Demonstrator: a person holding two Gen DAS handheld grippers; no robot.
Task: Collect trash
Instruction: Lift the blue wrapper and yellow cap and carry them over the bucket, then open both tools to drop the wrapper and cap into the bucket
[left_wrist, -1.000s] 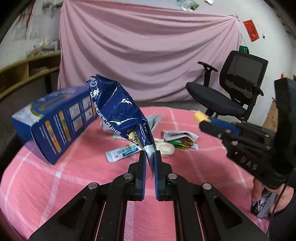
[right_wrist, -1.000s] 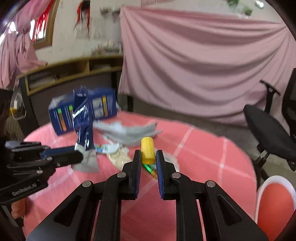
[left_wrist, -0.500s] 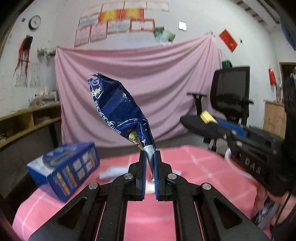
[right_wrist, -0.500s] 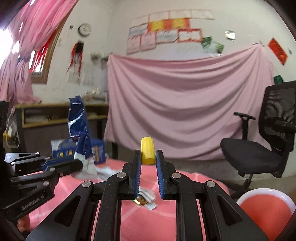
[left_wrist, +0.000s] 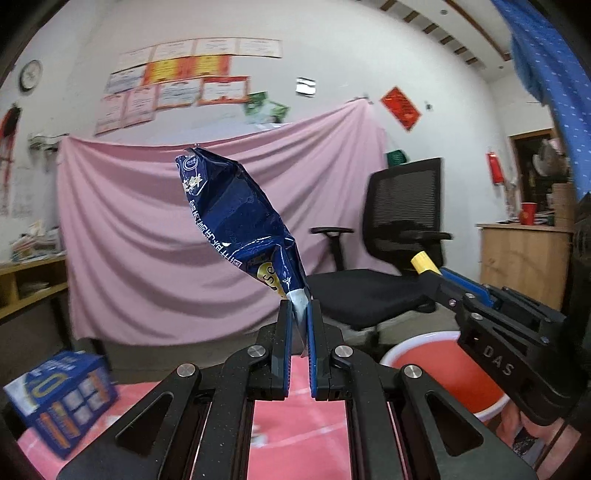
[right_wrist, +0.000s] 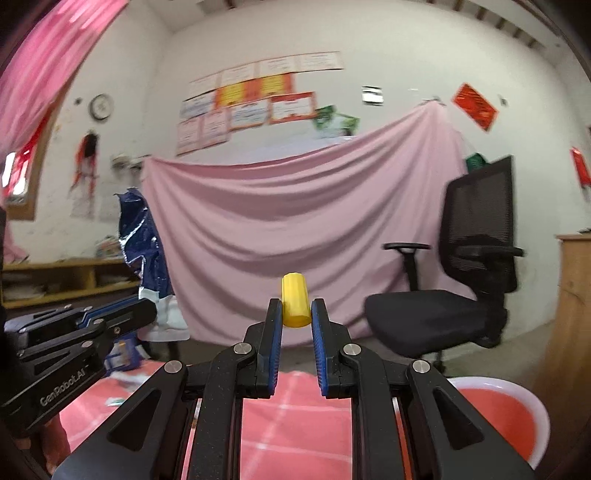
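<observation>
Both grippers have risen and tilted upward since a second ago: the pink checked tablecloth (left_wrist: 295, 435) that then filled the lower half of each view now shows only as a strip between the fingers, and the heap of wrappers on it has dropped almost out of sight, leaving wall posters (right_wrist: 255, 103) and the draped pink sheet (left_wrist: 147, 240) ahead. The left gripper (left_wrist: 299, 317) is clamped on the silver sealed end of a crumpled dark blue snack bag (left_wrist: 240, 225), which stands up and leans left above the fingertips, its grip unchanged. The right gripper (right_wrist: 296, 314) has its jaws pressed on a small yellow cylinder (right_wrist: 294, 304), held upright between the blue pads, also as before. In the left wrist view the right gripper (left_wrist: 428, 275) reaches in from the right with the yellow piece (left_wrist: 424, 263) at its tip, and below it a red basin with a white rim (left_wrist: 443, 373) has come into sight. The same basin (right_wrist: 509, 417) sits at lower right in the right wrist view, beside a black mesh office chair (right_wrist: 476, 258). The blue carton (left_wrist: 59, 398) now lies at the lower left corner on the cloth, blurred.
</observation>
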